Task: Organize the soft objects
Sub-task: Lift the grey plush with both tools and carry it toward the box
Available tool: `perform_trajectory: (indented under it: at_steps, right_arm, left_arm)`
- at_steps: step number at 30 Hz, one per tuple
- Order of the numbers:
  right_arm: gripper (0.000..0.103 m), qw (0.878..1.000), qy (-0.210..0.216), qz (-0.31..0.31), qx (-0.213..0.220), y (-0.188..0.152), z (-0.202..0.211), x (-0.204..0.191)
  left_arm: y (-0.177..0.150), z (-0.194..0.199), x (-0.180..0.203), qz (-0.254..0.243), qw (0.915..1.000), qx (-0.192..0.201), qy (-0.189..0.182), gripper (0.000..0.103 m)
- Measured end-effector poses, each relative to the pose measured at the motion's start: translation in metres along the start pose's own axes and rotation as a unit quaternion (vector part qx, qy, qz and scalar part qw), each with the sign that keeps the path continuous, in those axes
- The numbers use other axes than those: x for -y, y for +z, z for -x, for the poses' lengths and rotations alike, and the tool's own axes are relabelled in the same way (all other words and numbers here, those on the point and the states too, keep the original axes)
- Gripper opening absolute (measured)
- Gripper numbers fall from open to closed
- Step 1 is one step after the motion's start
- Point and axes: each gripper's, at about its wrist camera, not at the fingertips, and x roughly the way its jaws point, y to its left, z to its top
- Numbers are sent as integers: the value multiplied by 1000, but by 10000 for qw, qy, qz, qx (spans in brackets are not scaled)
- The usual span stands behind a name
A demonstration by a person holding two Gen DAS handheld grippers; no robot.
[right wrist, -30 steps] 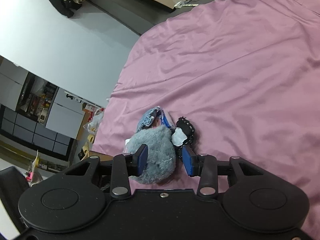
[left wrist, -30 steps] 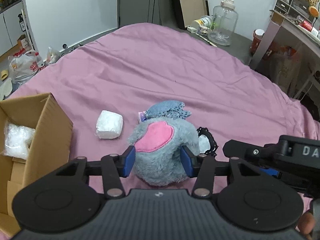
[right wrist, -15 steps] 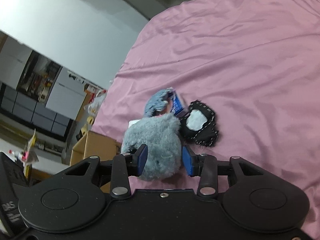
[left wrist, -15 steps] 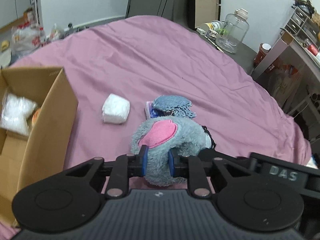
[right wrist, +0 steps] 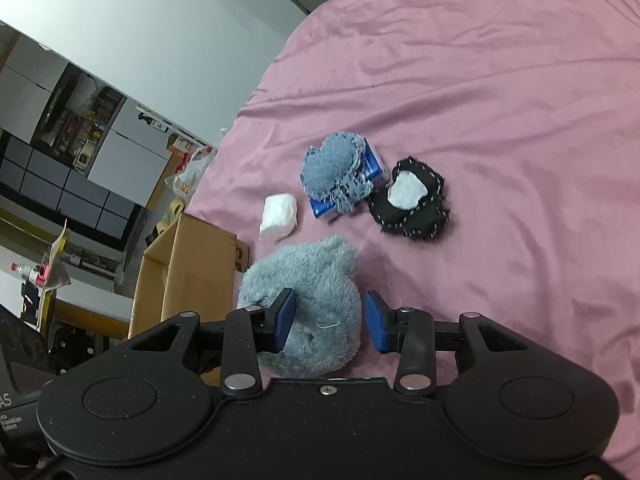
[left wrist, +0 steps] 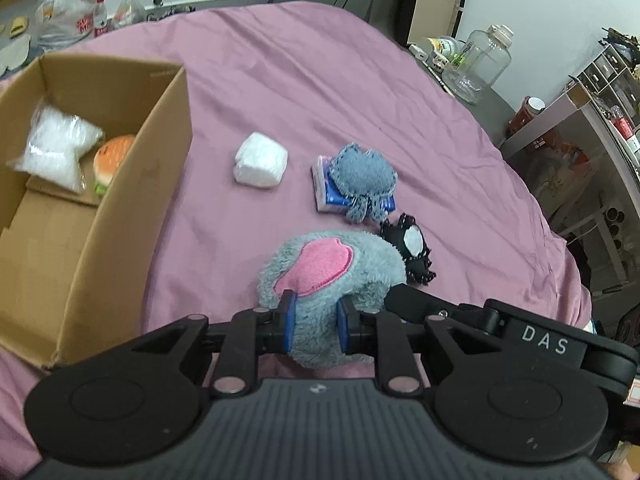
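Left gripper pinching grey plush, pink ear toward box; right gripper wide, straddling plush

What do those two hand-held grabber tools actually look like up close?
Both are matte black plastic. The left gripper has two fingers tipped with blue pads, silver pivot bolts, two round discs and a ribbed grey body. The right gripper has the same build with a smooth, speckled black body. White letters "DAS" mark its side in the left view. No cables show.

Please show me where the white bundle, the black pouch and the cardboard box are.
white bundle (left wrist: 261, 160): left wrist view, middle of its top.
black pouch (right wrist: 412, 204): right wrist view, black lower part.
cardboard box (left wrist: 132, 200): left wrist view, outer side wall.
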Motion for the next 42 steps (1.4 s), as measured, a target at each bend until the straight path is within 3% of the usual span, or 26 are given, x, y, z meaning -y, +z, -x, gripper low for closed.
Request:
perform_trajectory:
  at_steps: [10,15,21,32,42]
  right_arm:
    - [40,9997,-33,69,-224,-1,-22,-3]
    - [38,9994,22,132,-330,-3,-31,-4]
    - [27,9993,120,131,-335,-2,-32,-10]
    - [26,9999,49,97,7,-9,2,-35]
    - [25,9989,52,337,334,-10,30,-85]
  left_arm:
    - [0,-12,0,-383,9986,244,255,20]
    - [3,-20,-14,-178,9994,250,151,20]
    - [6,-17,-22,32,9997,227,-44,19]
    - [8,25,-23,-52,9984,287,-476,19]
    - [15,78,-33,-29,9948,664,-765,19]
